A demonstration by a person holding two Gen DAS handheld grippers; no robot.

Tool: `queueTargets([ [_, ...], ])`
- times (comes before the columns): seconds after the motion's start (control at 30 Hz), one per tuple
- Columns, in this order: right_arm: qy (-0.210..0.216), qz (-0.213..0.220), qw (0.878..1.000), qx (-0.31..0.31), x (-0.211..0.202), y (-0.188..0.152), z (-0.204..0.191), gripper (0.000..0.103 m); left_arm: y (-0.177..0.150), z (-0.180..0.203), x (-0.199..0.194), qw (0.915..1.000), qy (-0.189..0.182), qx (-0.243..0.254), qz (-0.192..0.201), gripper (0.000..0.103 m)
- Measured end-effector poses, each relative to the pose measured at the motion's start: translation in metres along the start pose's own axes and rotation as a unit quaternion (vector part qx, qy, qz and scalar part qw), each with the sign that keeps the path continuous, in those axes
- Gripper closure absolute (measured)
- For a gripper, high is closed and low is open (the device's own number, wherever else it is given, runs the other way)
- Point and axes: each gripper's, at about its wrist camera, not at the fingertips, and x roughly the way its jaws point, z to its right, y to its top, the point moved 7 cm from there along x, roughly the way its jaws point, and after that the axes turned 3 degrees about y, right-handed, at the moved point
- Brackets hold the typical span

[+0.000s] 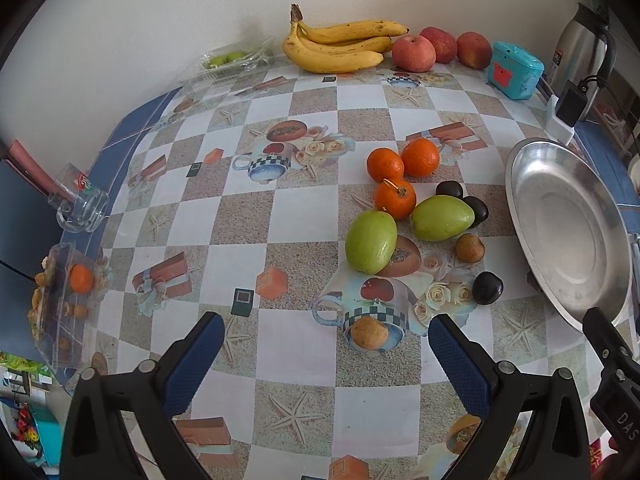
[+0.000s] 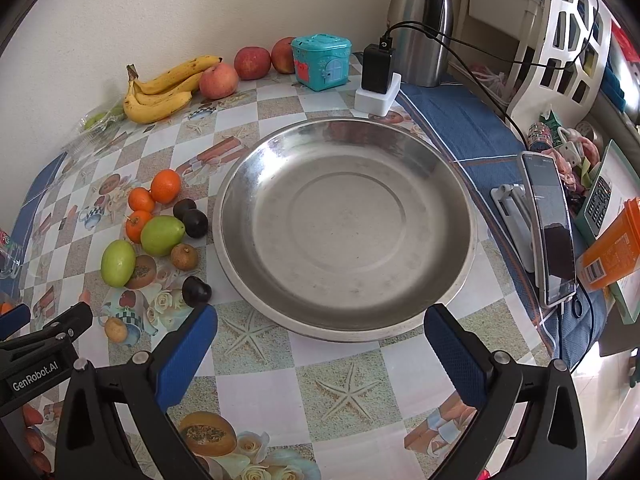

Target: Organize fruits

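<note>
Loose fruit lies on the patterned table left of an empty steel plate (image 1: 532,184) (image 2: 248,184): three oranges (image 1: 394,198) (image 2: 165,186), two green fruits (image 1: 371,241) (image 2: 118,262), three dark plums (image 1: 487,288) (image 2: 196,290) and two small brown fruits (image 1: 369,332) (image 2: 116,329). My left gripper (image 1: 326,344) is open above the table, just short of the nearer brown fruit. My right gripper (image 2: 320,334) is open at the plate's near rim. Bananas (image 1: 340,46) (image 2: 160,88) and three apples (image 1: 414,53) (image 2: 219,80) rest by the wall.
A teal box (image 1: 516,70) (image 2: 322,62), a charger (image 2: 378,80) and a steel flask (image 2: 422,20) stand at the back. A phone on a stand (image 2: 550,232) and an orange container (image 2: 614,248) lie right of the plate. Clear boxes (image 1: 60,300) and a glass mug (image 1: 78,200) sit at the left edge.
</note>
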Motion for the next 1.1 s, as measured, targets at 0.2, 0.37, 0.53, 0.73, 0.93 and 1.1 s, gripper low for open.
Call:
queueTargets([
  [0.2, 0.0, 0.0, 1.0, 0.0, 0.0001, -0.0005, -0.0004, 0.0, -0.0005, -0.0003, 0.0005, 1.0, 0.004, 0.0, -0.001, 0.0],
  [0.37, 0.0, 0.0, 1.0, 0.0, 0.0002, -0.0007, -0.0004, 0.0, -0.0008, -0.001, 0.0007, 1.0, 0.005, -0.001, -0.002, 0.0],
  [0.53, -0.001, 0.0, 1.0, 0.0, 0.0002, -0.0008, -0.0008, 0.0, -0.0012, -0.0016, 0.0009, 1.0, 0.006, 0.0, -0.003, 0.0],
  [0.73, -0.001, 0.0, 1.0, 0.0, 0.0003, -0.001, -0.0013, 0.0, -0.0015, -0.0011, 0.0022, 0.9999, 0.009, 0.0, -0.005, 0.0],
  [0.93, -0.001, 0.0, 1.0, 0.0, 0.0005, -0.0004, -0.0013, 0.0, -0.0015, -0.0009, 0.0022, 1.0, 0.008, 0.0, -0.005, 0.0],
  [1.1, -0.001, 0.0, 1.0, -0.003, 0.0004, -0.0024, -0.0033, 0.0, -0.0016, -0.0007, 0.0022, 1.0, 0.008, 0.0, -0.005, 0.0],
])
